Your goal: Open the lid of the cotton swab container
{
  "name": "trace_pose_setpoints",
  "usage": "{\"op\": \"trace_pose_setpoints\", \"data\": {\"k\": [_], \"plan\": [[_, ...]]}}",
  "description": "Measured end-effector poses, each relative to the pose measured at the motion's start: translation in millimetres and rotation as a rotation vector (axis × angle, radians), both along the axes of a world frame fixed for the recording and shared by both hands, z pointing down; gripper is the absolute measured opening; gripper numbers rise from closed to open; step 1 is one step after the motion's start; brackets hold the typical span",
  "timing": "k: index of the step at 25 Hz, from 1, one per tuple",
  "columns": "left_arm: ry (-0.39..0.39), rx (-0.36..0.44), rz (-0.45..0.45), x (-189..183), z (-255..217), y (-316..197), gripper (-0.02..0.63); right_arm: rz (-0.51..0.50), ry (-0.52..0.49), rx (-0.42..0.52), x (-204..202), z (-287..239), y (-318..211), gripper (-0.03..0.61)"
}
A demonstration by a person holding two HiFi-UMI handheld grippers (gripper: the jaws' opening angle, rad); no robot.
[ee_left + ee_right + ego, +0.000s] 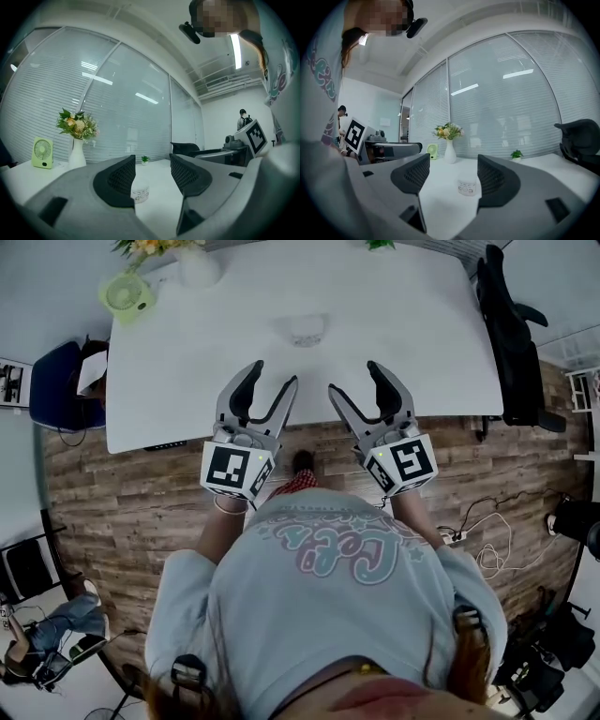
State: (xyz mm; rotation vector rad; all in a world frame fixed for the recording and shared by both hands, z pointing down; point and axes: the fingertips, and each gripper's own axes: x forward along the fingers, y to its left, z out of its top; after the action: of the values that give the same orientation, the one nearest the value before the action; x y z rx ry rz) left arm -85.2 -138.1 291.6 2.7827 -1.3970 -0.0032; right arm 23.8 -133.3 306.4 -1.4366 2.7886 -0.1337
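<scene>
- The clear cotton swab container (306, 331) stands mid-bench (422, 352), well ahead of both grippers.
- The left gripper (274, 375) and right gripper (353, 377) hover at the bench's near edge, jaws apart, holding nothing.
- A vase of flowers (197, 263) and a green fan (127, 293) sit at the far left corner, and a small potted plant (380, 244) at the far edge.
- A black office chair (511, 334) stands beside the bench's right end.

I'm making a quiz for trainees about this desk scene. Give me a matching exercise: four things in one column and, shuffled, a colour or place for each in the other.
1 fan
2 cotton swab container
3 office chair
4 vase

A black, beside the table
B clear, mid-table
C pale green
D white, holding flowers

Pairs: 1-C, 2-B, 3-A, 4-D
</scene>
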Motion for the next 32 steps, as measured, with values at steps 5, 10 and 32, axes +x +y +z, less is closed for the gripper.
{"op": "trace_pose_setpoints", "data": {"k": [5, 10, 32], "plan": [[-0.004, 0.001, 0.011, -1, -1, -27, 0.207, 0.003, -0.006, 0.0, -3, -1, -27, 0.302], [-0.002, -0.008, 0.028, 0, 2, -48, 0.206, 0.005, -0.013, -0.012, -7, 3, -45, 0.304], [-0.057, -0.034, -0.034, 16, 16, -75, 0.206, -0.176, 0.04, -0.039, 2, 19, -83, 0.302]]}}
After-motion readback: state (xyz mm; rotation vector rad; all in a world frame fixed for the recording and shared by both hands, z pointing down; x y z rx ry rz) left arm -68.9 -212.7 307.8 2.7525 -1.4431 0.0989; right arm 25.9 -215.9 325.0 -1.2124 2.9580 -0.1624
